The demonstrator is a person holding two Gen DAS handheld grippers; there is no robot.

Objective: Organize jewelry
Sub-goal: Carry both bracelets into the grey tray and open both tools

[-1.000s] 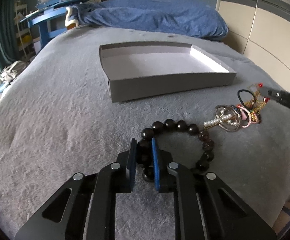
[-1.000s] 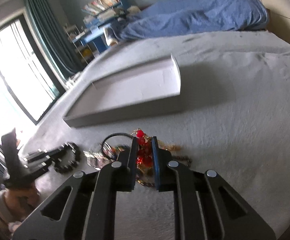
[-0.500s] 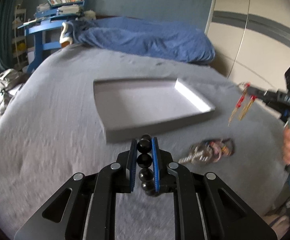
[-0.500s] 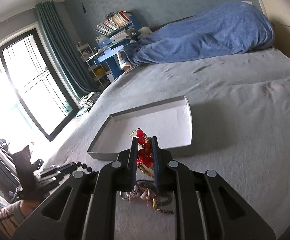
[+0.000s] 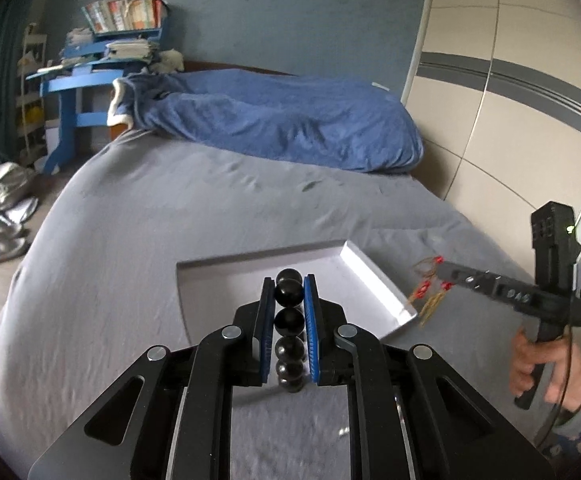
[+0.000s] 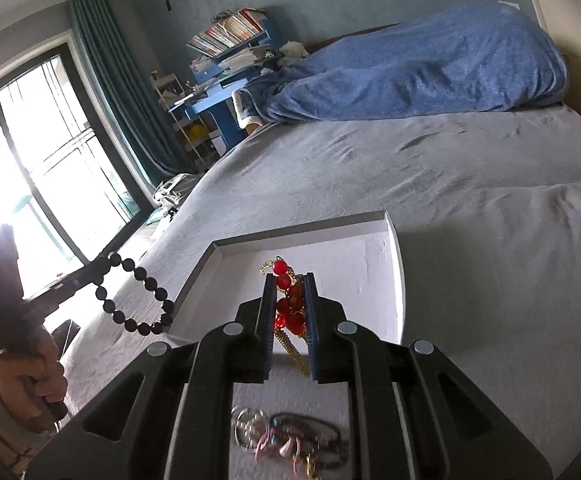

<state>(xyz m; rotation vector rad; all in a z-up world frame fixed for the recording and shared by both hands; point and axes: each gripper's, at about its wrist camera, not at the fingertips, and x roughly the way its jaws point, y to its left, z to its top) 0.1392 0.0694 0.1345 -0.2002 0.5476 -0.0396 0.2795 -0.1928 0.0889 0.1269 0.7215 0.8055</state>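
Both grippers are clamped on jewelry above the one shallow white tray [image 6: 374,268]: the left gripper [image 5: 289,294] grips a black bead bracelet [image 5: 289,322], four beads between its pads, and the right gripper [image 6: 289,300] pinches red-beaded gold earrings [image 6: 288,304]. One tangled heap of jewelry [image 6: 290,440] lies on the grey bed [image 6: 490,240] just beside the tray's near wall.

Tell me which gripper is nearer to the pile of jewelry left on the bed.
Right. The right gripper, shut on the red bead piece, hangs just above and beyond the pile. The left gripper, holding the black bead bracelet, is farther off to the side.
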